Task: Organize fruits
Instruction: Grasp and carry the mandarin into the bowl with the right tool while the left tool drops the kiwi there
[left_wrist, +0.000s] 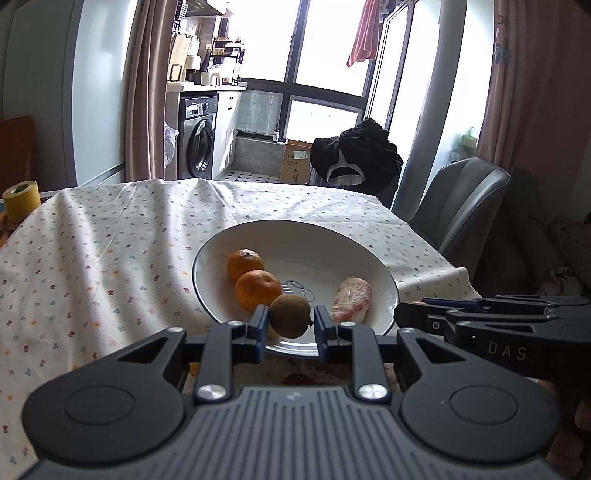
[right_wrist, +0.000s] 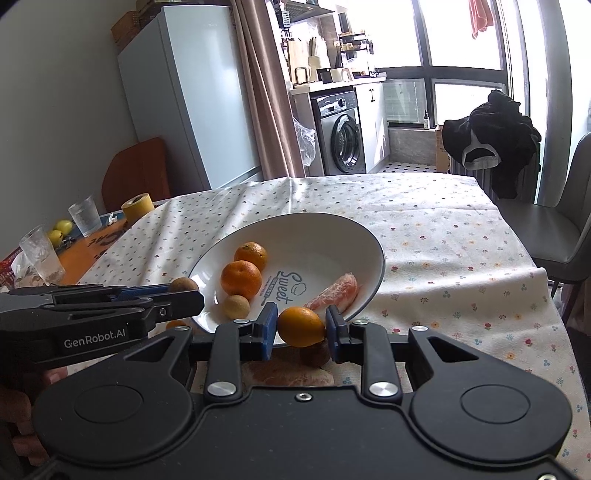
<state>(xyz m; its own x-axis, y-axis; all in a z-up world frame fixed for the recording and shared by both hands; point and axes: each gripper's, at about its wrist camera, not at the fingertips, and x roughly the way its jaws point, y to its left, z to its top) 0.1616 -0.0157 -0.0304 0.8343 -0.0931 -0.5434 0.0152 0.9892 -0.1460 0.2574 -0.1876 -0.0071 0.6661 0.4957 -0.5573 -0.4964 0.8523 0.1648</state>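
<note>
two mandarins (right_wrist: 245, 267) plated (both grippers loaded).

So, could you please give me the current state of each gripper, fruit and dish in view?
Left gripper: shut on a brown fruit.
Right gripper: shut on an orange.
Plate: holds two tangerines, a small tan fruit, a wrapped pink piece.
Two glasses: upright.

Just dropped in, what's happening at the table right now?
A person is loading fruit into the white plate with two handheld grippers. The left gripper grips a small brown fruit at the plate's near rim; the right gripper grips a small orange. Two tangerines, a tan fruit and a wrapped pink piece already sit inside.
</note>
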